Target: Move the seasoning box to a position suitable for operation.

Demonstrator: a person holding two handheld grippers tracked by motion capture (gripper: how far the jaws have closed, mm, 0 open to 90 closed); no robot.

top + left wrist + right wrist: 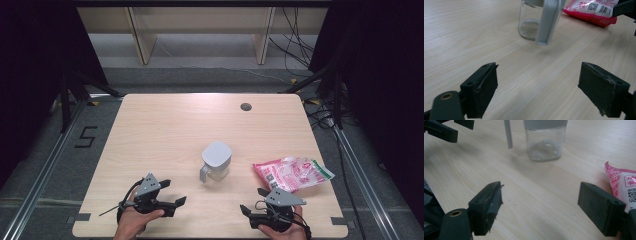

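A clear glass jar (216, 161) with a grey lid and a grey side handle stands upright near the table's middle. A red, white and green snack bag (292, 173) lies flat to its right. My left gripper (173, 193) rests low at the front left, open and holding nothing, aimed at the jar (530, 23) and its handle (547, 22). My right gripper (253, 201) sits at the front right, also open and bare, with the bag (624, 186) just beside its right jaw. From the right gripper view the jar (545, 143) stands ahead, apart from both jaws.
The light wooden table (165, 125) has a dark round grommet hole (245, 106) at its far right. Beyond the far edge are wooden frame legs and floor cables. A "5" mark (86, 136) is on the floor to the left.
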